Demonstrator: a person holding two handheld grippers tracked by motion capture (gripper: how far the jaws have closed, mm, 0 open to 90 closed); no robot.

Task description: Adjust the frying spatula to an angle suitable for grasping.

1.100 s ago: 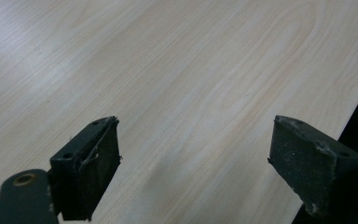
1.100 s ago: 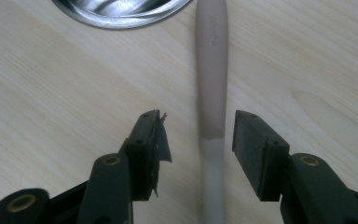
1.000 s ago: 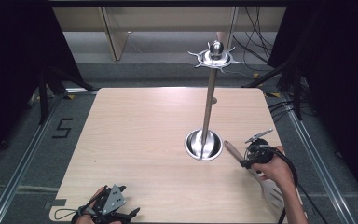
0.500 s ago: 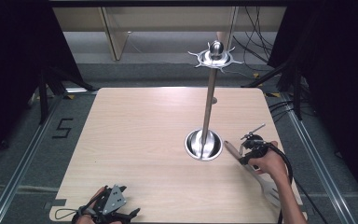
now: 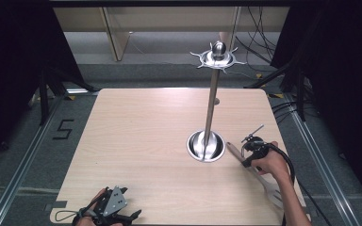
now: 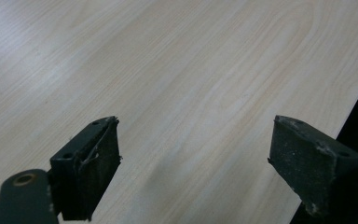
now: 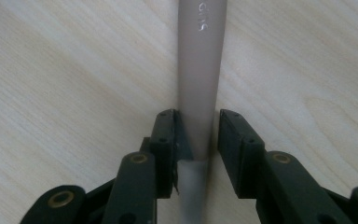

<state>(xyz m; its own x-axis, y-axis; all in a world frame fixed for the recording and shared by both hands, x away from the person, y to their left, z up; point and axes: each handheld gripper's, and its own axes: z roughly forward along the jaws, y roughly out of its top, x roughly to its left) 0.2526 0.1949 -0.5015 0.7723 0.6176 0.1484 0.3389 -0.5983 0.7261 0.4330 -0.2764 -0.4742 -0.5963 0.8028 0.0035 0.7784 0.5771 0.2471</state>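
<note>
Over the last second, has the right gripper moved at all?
Yes, slightly. The right gripper has slid toward the person and a little closer to the stand's round base, its jaws closing around the spatula handle.

A slotted spatula [image 5: 259, 174] with a tan handle lies flat near the table's [image 5: 136, 136] right edge, handle end just beside the round base of a tall metal stand [image 5: 206, 145], slotted head toward the near-right corner. The stand rises upright, right of centre.
</note>
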